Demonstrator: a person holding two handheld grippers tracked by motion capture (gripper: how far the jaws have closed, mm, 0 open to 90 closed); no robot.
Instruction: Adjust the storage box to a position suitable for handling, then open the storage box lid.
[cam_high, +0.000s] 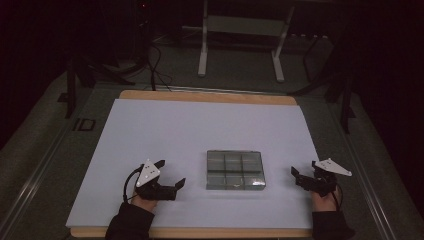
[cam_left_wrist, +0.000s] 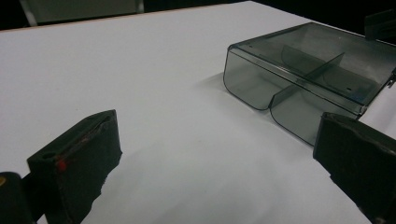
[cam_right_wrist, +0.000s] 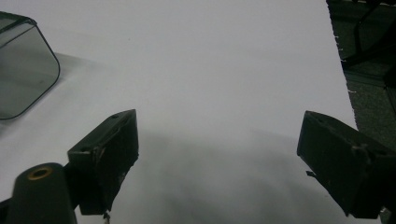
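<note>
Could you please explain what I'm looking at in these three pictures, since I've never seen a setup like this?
There is no robot here: a person holds a two-jaw tool in each hand. The high view looks down from above the person's side; the left gripper is at its left, the right gripper at its right, each with a grey three-cornered plate on top. The other two pictures come from cameras riding on the grippers, looking along their own black jaws. A white sheet covers the table. On it, between the grippers, lies a clear smoky plastic box divided into compartments, which look empty. Both grippers have their jaws wide apart and hold nothing; the left one points towards the box, and a corner of it shows in the right gripper view.
</note>
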